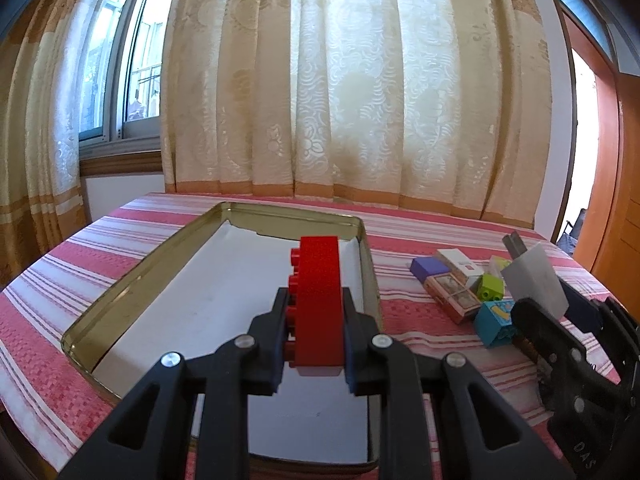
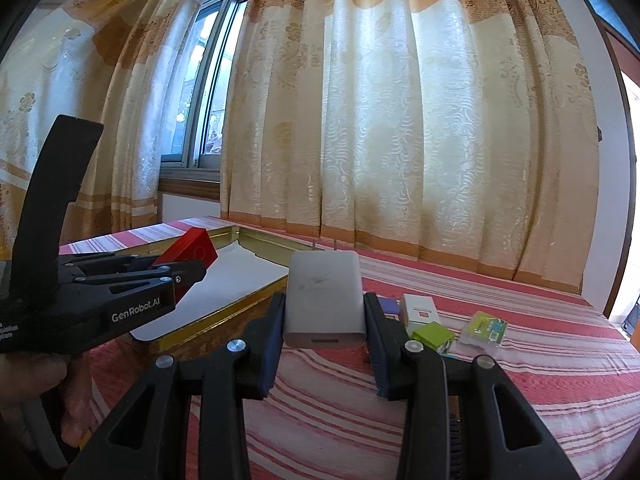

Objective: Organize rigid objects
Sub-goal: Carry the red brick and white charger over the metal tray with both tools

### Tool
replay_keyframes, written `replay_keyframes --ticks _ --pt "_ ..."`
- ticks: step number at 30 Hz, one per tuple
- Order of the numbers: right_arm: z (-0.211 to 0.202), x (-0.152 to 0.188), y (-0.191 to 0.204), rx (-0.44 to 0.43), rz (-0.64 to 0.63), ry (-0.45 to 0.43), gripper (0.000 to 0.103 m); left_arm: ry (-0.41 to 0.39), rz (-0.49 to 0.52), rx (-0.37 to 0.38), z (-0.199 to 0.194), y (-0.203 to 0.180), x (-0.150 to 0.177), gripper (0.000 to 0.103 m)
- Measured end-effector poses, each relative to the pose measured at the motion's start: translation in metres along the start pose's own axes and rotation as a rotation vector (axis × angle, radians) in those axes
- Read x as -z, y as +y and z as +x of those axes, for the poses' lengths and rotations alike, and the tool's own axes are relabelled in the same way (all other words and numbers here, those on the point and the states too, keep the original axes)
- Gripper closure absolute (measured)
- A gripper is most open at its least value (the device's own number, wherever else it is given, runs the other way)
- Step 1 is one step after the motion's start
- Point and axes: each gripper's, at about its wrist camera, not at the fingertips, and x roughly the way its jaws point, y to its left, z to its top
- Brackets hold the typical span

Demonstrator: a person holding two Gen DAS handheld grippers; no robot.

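My left gripper (image 1: 314, 300) is shut on a long red toy brick (image 1: 319, 280), held on edge above the white-lined gold tin tray (image 1: 370, 256). In the right wrist view the same brick (image 2: 192, 249) sticks out of the left gripper (image 2: 188, 270) over the tray (image 2: 224, 314). My right gripper (image 2: 324, 304) is shut on a grey power bank (image 2: 325, 300), held above the striped cloth just right of the tray. From the left wrist view that power bank (image 1: 534, 280) shows at the far right, in the right gripper (image 1: 560, 312).
On the red-and-white striped tablecloth (image 1: 420, 344), right of the tray, lie a purple block (image 1: 430, 268), a white box (image 1: 460, 264), a banded brown packet (image 1: 454, 296), a green brick (image 1: 490, 286) and a blue block (image 1: 496, 320). Curtains hang behind the table. A hand (image 2: 36, 376) holds the left gripper.
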Motion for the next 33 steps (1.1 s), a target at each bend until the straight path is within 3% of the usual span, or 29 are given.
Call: replay_keyframes --ticks 33 --pt "0.015 -0.006 0.026 -0.072 -0.020 0.037 0.063 0.013 -0.047 -0.021 0.002 0.032 -0.002 0.082"
